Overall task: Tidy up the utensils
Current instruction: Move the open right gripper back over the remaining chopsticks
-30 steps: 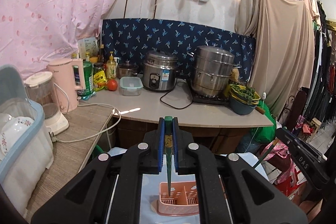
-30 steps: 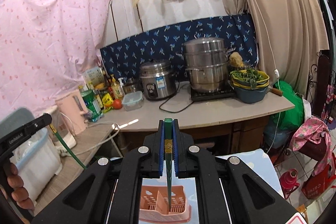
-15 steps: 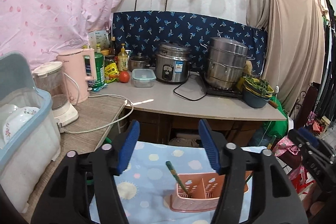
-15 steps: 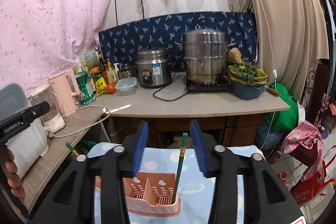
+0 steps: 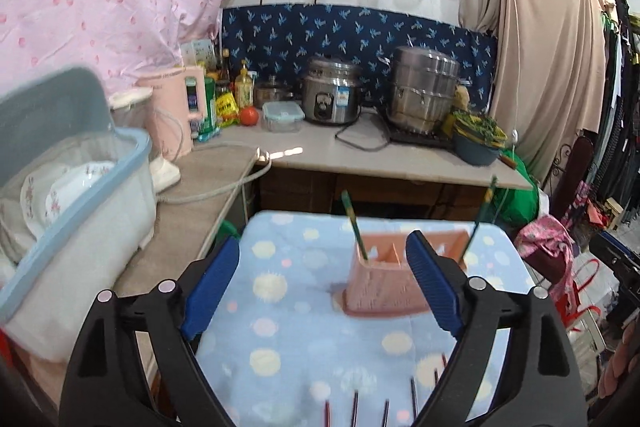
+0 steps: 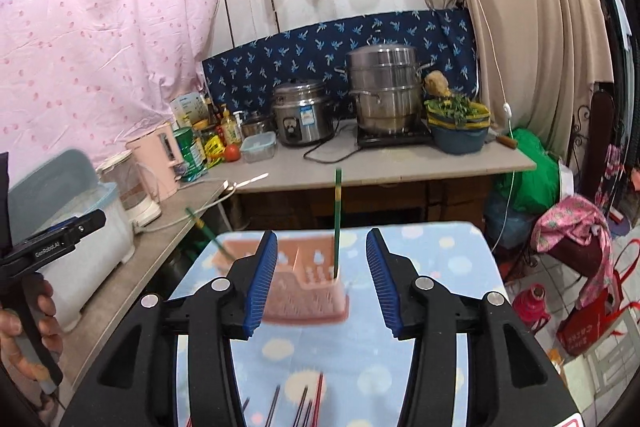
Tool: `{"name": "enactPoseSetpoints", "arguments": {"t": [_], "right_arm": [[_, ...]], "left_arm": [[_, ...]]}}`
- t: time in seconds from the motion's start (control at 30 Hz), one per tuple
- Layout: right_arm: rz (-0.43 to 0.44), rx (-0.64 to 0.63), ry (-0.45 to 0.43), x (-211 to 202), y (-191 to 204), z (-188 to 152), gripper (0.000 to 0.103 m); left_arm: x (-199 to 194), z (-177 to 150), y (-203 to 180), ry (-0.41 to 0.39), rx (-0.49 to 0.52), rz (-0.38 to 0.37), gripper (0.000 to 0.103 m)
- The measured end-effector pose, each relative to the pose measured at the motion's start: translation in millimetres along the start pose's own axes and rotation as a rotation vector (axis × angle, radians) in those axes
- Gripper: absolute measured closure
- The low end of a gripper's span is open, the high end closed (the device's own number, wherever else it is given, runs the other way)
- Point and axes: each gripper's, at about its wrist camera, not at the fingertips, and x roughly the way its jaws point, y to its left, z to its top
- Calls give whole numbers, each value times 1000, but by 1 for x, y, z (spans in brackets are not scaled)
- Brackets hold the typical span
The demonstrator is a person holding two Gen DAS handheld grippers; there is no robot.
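The left tool point(image 5: 322, 277) hangs over a desk point(image 5: 288, 311) covered with a blue spotted cloth, its jaws opening, and nothing sits between the blue pads point(image 5: 210, 285). Ahead, partly behind the right-hand pad, a pink slotted utensil holder point(image 5: 380, 287) stands on the cloth. Two green chopsticks rise from it: one point(image 5: 354, 227) leans toward the left at the holder's left end, the other point(image 5: 478, 223) leans toward the right at its right end. Dark and red chopsticks point(image 5: 384, 407) lie on the cloth near the bottom edge. To the left stands a pale blue bin point(image 5: 80, 195) holding floral plates point(image 5: 64, 183). Motion blurs the view.
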Motion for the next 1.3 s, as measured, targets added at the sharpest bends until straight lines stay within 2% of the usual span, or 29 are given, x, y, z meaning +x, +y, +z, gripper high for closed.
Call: {"name": "enactPoseSetpoints", "arguments": {"t": [0.17, 0.37, 0.57, 0.73, 0.97, 1.3], "right_arm": [[-7, 13, 39, -34, -6, -48, 58], [-9, 47, 118, -56, -9, -110, 58], [8, 117, 228, -54, -16, -166, 58], [-7, 133, 284, -51, -13, -205, 58], [-70, 77, 299, -52, -1, -238, 58], [-86, 49, 329, -45, 14, -267, 58]], "left_arm": [[-21, -48, 12, 56, 9, 25, 22], [-42, -109, 18, 109, 50, 61, 22], [-54, -160, 25, 171, 45, 69, 22], [-57, -197, 30, 211, 33, 95, 22], [-57, -235, 31, 259, 18, 104, 22], [-62, -274, 20, 289, 61, 93, 22]]}}
